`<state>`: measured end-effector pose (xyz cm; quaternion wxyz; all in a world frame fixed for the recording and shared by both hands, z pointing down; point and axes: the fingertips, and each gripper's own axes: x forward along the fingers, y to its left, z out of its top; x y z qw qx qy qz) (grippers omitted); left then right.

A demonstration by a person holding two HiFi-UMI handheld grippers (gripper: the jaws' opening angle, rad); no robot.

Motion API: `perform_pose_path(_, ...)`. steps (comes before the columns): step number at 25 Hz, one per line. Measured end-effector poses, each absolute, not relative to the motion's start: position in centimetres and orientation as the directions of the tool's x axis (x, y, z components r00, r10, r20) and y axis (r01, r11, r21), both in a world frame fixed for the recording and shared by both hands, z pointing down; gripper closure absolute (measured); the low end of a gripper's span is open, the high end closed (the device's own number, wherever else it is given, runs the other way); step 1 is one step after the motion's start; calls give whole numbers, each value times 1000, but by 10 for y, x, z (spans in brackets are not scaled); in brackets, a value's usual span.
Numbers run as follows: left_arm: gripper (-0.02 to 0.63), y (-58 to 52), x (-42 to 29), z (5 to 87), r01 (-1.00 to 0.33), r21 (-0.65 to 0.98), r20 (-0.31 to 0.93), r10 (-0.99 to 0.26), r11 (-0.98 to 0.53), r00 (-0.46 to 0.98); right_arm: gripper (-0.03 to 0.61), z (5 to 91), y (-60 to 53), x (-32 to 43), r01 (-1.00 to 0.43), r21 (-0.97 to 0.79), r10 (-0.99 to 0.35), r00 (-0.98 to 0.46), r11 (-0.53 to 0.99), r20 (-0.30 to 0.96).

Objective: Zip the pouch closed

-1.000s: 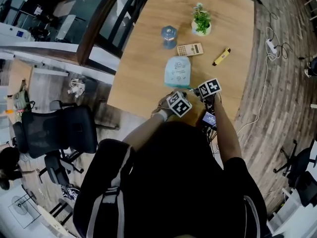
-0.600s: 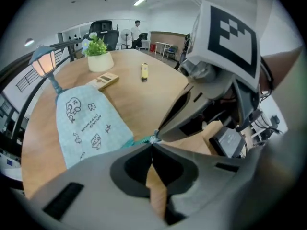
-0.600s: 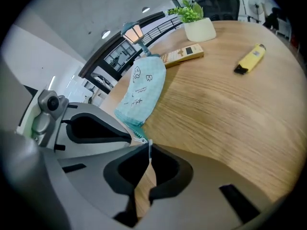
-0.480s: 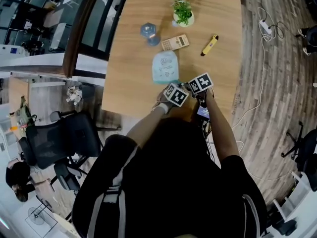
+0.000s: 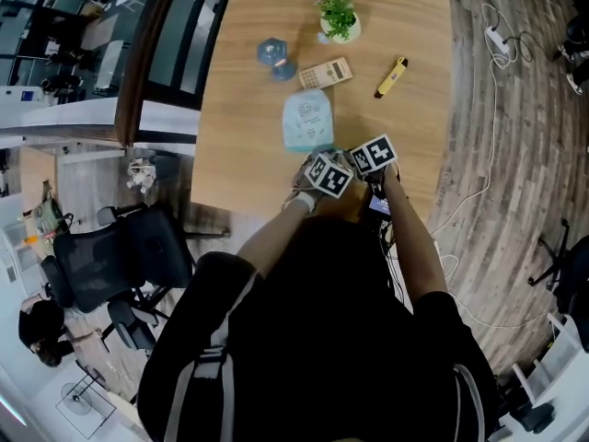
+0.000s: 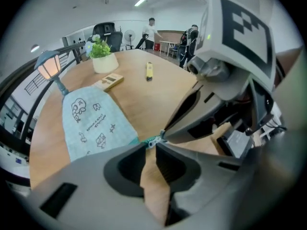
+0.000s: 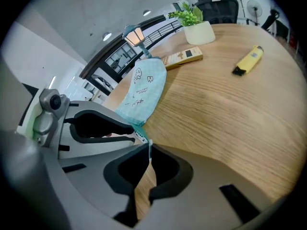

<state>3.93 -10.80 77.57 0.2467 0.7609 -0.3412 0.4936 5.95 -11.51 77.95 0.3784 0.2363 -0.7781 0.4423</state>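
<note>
A light blue printed pouch (image 5: 306, 121) lies flat on the wooden table (image 5: 248, 118), its zipper end nearest me. Both grippers meet at that end. In the left gripper view, my left gripper (image 6: 149, 146) is shut on the pouch (image 6: 93, 121) at its teal zipper corner. My right gripper (image 7: 146, 147) is shut on the small white zipper pull (image 7: 144, 140), right beside the left gripper (image 7: 133, 128). The marker cubes (image 5: 329, 175) hide the jaws in the head view.
Beyond the pouch lie a calculator (image 5: 325, 73), a small blue lantern (image 5: 273, 56), a potted plant (image 5: 339, 17) and a yellow marker (image 5: 390, 77). The table's near edge is just under the grippers. An office chair (image 5: 120, 256) stands on the floor at the left.
The head camera shifted, so the table sits a little higher and more to the left in view. Both grippers stay together at the pouch's near end.
</note>
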Motion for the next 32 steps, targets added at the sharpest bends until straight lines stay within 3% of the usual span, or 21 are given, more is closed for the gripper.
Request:
perform_pose_path(28,578,-106,49,781,-747,109,920,-219,-656,326,551,781,-115,59,-735,-472,-59,-567,487,821)
perform_pose_path(32,604,-104,49,780,-738,125,922,-198,-663,334,551,778,-115,57,-732,-474,-57,-569,489,821)
